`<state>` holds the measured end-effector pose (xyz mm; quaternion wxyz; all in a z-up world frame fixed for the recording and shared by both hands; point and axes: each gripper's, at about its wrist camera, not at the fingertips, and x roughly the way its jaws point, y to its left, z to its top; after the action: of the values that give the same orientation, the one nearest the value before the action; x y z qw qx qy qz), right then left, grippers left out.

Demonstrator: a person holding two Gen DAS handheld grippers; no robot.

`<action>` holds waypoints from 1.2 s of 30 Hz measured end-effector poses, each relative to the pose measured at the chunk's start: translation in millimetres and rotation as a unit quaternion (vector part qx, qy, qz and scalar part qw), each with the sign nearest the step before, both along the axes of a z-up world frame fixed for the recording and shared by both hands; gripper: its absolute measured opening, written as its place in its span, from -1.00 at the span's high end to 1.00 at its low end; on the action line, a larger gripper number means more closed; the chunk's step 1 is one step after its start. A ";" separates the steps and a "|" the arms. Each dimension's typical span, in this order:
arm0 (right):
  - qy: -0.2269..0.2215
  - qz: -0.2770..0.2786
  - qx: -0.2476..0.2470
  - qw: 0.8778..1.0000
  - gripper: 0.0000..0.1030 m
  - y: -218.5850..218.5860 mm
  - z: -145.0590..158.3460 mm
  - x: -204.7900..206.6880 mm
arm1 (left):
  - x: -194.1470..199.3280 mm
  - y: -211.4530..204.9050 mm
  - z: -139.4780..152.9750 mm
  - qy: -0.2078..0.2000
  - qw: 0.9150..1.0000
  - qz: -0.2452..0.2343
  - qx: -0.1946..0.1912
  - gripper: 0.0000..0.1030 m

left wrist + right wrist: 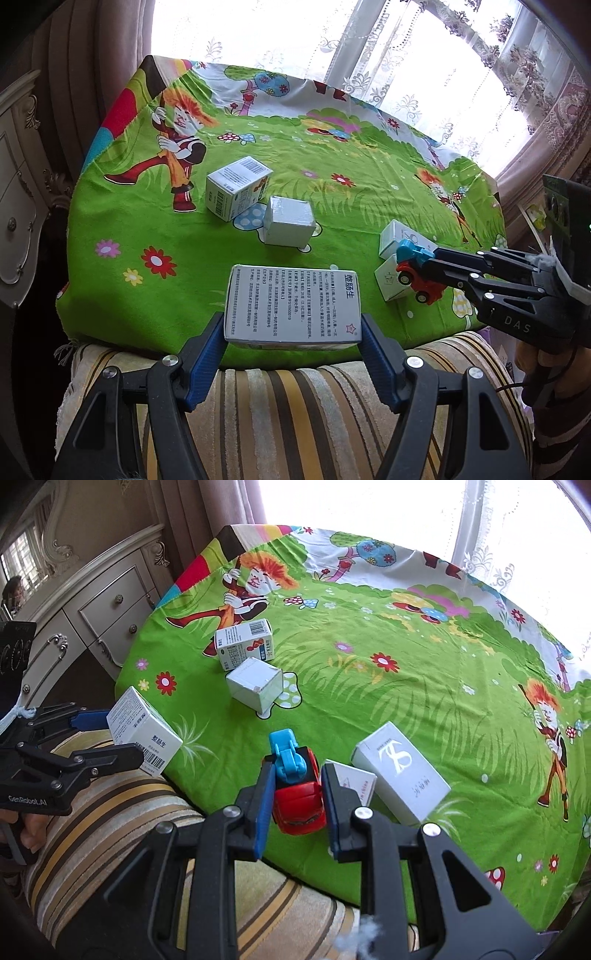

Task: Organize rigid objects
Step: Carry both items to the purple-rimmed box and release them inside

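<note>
**Holding a box and a toy truck over the green cloth**

Gripping a white printed box (291, 306), the left gripper (293, 334) is hiding its near end. The right gripper (297, 794) is pinching a red and blue toy truck (295, 786), covering its wheels. Beyond, 4 boxes are lying on the cartoon cloth (406, 709), 1 partly blocked.

The right gripper's (400, 264) black body carries the letters "DAS". The left gripper's (125, 738) black body carries "GenRobot.AI". The white medicine box (291, 301) at the near edge of the cartoon tablecloth (140, 221) shows the large characters "整肠生" and a barcode on its end; the small print is too fine to read. The white box (400, 771) near the toy truck (297, 790) bears a silver "S" monogram. The carton (245, 642) farther in has a barcode with unreadable digits.
</note>
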<state>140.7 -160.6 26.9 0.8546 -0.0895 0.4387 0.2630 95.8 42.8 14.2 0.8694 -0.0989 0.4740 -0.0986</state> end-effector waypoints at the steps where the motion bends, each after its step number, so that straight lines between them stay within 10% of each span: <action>1: -0.002 -0.006 0.003 1.000 0.44 -6.0 2.0 -3.5 | -1.2 -3.4 0.7 0.000 1.000 -0.003 0.001 -0.37; 19: -0.019 -0.132 0.017 0.991 0.43 -129.5 14.3 -69.3 | -22.9 -88.5 14.7 -0.010 0.996 -0.089 0.016 -0.36; 36: 0.011 -0.304 0.023 0.952 0.43 -282.3 -17.9 -127.6 | -43.7 -184.9 24.0 -0.016 0.981 -0.190 0.026 -0.36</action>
<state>13.1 -442.9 9.0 0.8909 0.0711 0.4485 0.0017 52.2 -142.0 38.2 0.8447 0.0168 0.4723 -0.2513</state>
